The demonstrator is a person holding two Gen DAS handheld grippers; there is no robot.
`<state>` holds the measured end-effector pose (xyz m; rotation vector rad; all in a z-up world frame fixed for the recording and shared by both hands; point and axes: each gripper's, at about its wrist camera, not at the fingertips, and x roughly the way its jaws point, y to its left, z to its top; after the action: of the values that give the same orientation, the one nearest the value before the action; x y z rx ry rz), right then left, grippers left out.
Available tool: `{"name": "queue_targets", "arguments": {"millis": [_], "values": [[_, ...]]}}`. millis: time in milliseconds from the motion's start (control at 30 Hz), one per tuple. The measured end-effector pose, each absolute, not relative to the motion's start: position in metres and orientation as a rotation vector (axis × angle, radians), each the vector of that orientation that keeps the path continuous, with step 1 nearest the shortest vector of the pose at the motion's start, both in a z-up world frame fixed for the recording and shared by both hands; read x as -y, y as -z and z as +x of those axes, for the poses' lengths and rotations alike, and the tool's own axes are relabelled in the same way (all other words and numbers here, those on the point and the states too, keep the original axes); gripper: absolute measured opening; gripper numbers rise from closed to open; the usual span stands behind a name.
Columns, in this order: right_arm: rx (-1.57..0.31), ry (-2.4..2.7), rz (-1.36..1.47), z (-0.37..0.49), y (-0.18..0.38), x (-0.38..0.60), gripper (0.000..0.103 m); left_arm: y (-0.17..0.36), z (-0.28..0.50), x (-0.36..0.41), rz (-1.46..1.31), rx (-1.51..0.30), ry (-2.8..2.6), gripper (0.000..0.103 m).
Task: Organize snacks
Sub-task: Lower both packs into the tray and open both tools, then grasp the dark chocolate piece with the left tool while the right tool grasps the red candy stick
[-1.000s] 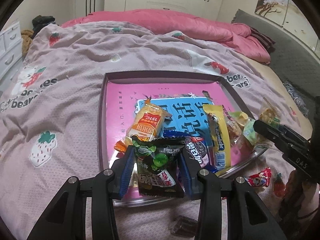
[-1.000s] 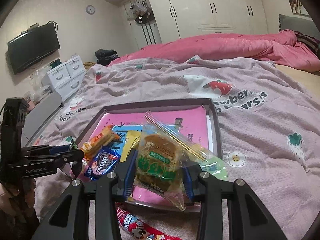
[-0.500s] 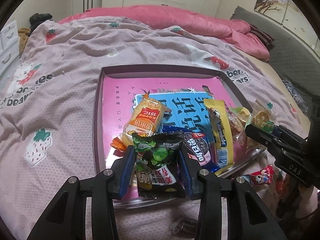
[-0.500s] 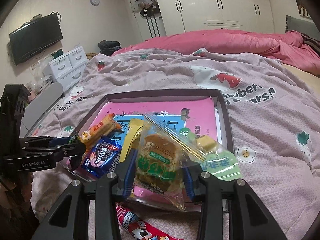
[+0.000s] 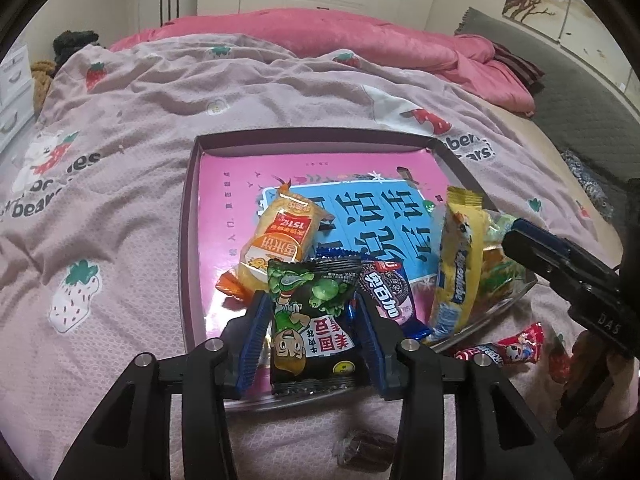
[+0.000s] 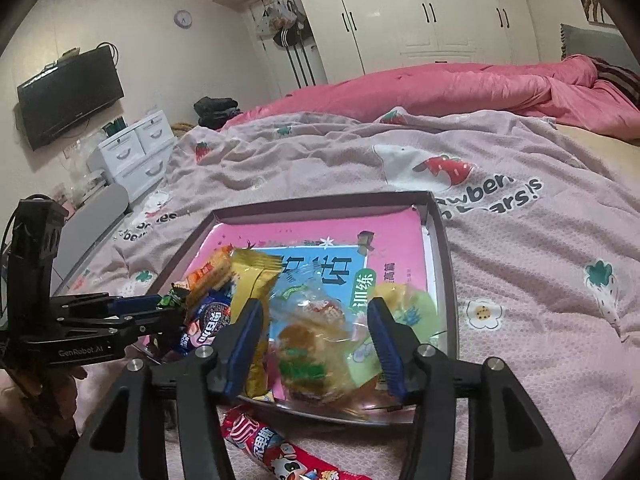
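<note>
Both pairs of fingers are opening, and each packet is being let go into the tray (image 5: 188,240) on the bed (image 5: 120,128). Half a second earlier the clear biscuit bag (image 6: 316,344) was pinched and held upright by the right gripper (image 6: 316,344); now it is slumped flat on the tray's near edge, with clear gaps between it and both blue pads, so it is released. The black-and-green packet (image 5: 312,320) is seen between the fingers of the left gripper (image 5: 310,336), which are spread wider than a second ago; a gap shows on the left pad, and the packet appears to rest on the tray's near rim, so it is judged released too.

Two more snacks are thus counted as delivered. The packet is glossy black foil with a cartoon face, uncrushed. Beside it lie an orange packet (image 5: 280,240), a dark cookie pack (image 5: 384,292) and a yellow bar (image 5: 460,264). Two items are left on the bedspread outside the tray: a red wrapper (image 6: 276,448) and a small dark sweet (image 5: 366,450).
</note>
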<state>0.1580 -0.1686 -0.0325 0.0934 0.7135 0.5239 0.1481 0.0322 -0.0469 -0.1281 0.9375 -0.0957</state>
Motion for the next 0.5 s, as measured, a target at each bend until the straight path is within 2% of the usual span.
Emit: {"name": "queue_targets", "arguments": {"millis": [233,500], "values": [[-0.681,-0.544,0.111,0.145,0.018,0.176,0.06,0.036,0.143,-0.037,-0.127,-0.924,0.083,0.059],[-0.707,-0.627,0.058,0.115,0.01,0.173,0.062,0.01,0.121,-0.048,-0.179,-0.903,0.117,0.063]]}}
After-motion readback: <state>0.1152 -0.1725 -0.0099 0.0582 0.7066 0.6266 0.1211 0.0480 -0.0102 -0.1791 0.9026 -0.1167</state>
